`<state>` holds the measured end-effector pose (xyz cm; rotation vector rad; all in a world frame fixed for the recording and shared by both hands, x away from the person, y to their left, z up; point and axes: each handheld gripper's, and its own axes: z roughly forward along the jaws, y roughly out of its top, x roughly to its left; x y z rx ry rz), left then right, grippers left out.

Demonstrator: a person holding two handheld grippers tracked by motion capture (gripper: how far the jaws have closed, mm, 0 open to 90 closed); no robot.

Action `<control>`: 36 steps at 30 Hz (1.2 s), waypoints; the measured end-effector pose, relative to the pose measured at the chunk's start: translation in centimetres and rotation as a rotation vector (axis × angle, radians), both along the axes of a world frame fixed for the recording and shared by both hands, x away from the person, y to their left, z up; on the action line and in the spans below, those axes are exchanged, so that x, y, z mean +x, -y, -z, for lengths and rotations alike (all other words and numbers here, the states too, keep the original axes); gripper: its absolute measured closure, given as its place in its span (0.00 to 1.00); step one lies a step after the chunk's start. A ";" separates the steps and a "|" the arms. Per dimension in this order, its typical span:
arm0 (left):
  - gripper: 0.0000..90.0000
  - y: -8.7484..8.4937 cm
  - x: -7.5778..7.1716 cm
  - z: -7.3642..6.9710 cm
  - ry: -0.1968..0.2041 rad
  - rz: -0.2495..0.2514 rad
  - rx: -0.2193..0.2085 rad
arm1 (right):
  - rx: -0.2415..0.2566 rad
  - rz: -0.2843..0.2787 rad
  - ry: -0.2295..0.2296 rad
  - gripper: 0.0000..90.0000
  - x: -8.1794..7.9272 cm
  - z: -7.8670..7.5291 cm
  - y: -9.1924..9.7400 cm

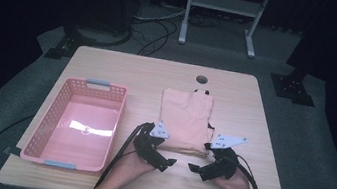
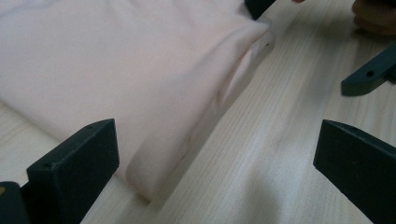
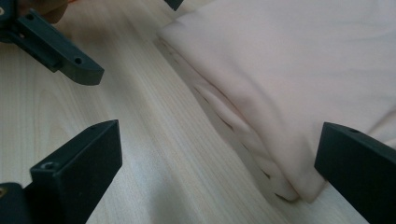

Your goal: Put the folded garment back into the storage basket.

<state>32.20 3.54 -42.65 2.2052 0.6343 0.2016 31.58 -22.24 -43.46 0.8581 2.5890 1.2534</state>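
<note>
A folded pale pink cloth (image 1: 185,120) lies flat on the wooden table (image 1: 240,105), right of centre. My left gripper (image 1: 166,164) is at the cloth's near left corner and my right gripper (image 1: 197,171) at its near right corner, the tips facing each other across a small gap. In the left gripper view the open left gripper (image 2: 215,172) has the cloth's (image 2: 116,70) folded near corner between its jaws, and the other gripper's jaw shows farther off. In the right gripper view the open right gripper (image 3: 215,172) straddles the cloth's (image 3: 299,70) near corner, untouched by either jaw.
A pink plastic basket (image 1: 47,117) with nothing in it stands on the table's left side. A round cable hole (image 1: 201,79) sits near the far edge. The person's hands come in over the near edge, and a metal stand (image 1: 223,4) is on the floor beyond.
</note>
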 end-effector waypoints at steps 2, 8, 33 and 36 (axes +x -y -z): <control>0.00 0.1 0.0 0.1 -0.004 0.006 -0.002 | -0.014 -0.010 -0.028 0.01 0.3 0.5 -0.4; 0.00 0.4 0.3 0.7 -0.019 0.019 0.001 | -0.003 -0.001 -0.048 0.01 0.4 0.8 -0.3; 0.00 0.3 -0.5 1.2 -0.065 0.054 0.024 | -0.015 -0.015 -0.056 0.01 -0.6 0.8 -0.4; 0.00 0.2 -0.8 1.2 -0.068 0.058 0.019 | -0.015 -0.020 -0.057 0.01 -1.0 0.8 -0.4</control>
